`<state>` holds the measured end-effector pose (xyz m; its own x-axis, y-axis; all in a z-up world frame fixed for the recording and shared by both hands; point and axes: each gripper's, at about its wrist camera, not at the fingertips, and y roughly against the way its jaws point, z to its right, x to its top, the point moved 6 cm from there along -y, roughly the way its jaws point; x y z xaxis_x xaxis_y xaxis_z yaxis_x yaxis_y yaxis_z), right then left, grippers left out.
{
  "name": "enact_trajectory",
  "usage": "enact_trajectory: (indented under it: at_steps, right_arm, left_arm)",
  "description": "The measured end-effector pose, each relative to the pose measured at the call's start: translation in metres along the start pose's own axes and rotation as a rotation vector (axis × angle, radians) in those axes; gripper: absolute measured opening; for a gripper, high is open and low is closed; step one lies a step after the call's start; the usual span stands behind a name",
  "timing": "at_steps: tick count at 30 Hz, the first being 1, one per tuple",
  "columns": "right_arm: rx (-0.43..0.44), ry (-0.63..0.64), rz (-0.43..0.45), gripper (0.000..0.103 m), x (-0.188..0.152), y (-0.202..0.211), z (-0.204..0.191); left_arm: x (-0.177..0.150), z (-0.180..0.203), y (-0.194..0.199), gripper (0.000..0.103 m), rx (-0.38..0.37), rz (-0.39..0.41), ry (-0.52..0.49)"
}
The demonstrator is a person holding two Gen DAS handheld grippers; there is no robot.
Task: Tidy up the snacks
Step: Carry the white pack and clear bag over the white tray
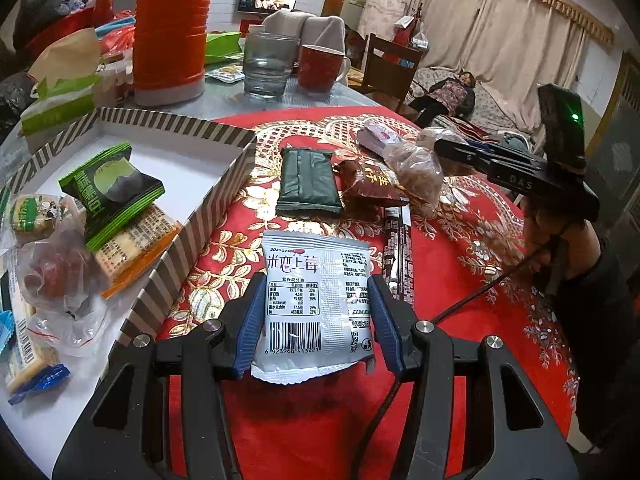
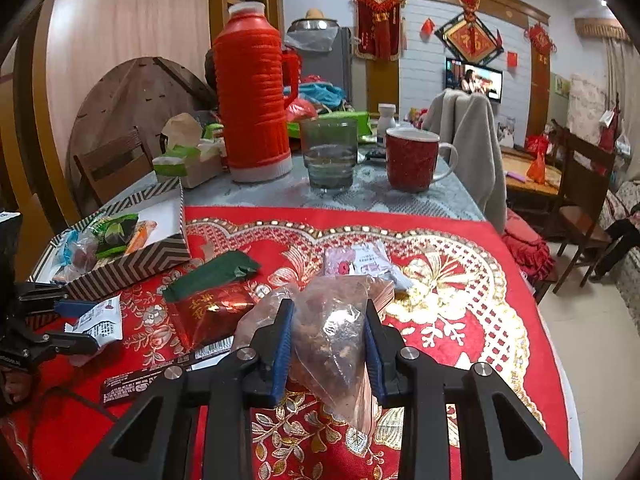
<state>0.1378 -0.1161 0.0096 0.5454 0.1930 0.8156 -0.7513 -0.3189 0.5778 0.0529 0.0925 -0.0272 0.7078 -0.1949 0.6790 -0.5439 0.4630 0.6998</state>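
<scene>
**Both Tongs Loaded: Silver Pouch and Clear Bag**

The left tongs (image 1: pixel 316 312) grip a flat silver foil pouch (image 1: pixel 316 300) by its side edges, above the red embroidered cloth (image 1: pixel 460 264) on the tabletop. Its back panel shows a nutrition table and barcode 6 923968 413221. The right tongs (image 2: pixel 328 344) pinch a crinkled clear plastic bag (image 2: pixel 332 336) of brown pieces. The striped-wall cardboard box (image 1: pixel 188 124) at the left holds wrapped snacks, including a green-black packet (image 1: pixel 116 184).
</scene>
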Motion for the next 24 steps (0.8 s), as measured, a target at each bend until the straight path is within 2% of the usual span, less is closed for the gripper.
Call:
enact_trajectory:
  at_steps: [15, 19, 21, 24]
  right_arm:
    - [-0.065, 0.004, 0.077, 0.030, 0.003, 0.015, 0.003]
    - [-0.126, -0.013, 0.090, 0.030, 0.005, 0.019, 0.003]
    - [-0.121, -0.060, 0.092, 0.030, 0.009, 0.020, -0.002]
    - [-0.058, -0.090, 0.139, 0.030, 0.023, 0.027, -0.024]
  left_arm:
    - [0.003, 0.008, 0.020, 0.050, -0.027, 0.059, 0.000]
    - [0.008, 0.009, 0.032, 0.050, -0.033, 0.095, 0.008]
    - [0.012, 0.007, 0.040, 0.050, -0.038, 0.122, 0.021]
    - [0.018, -0.001, 0.055, 0.050, -0.034, 0.168, 0.052]
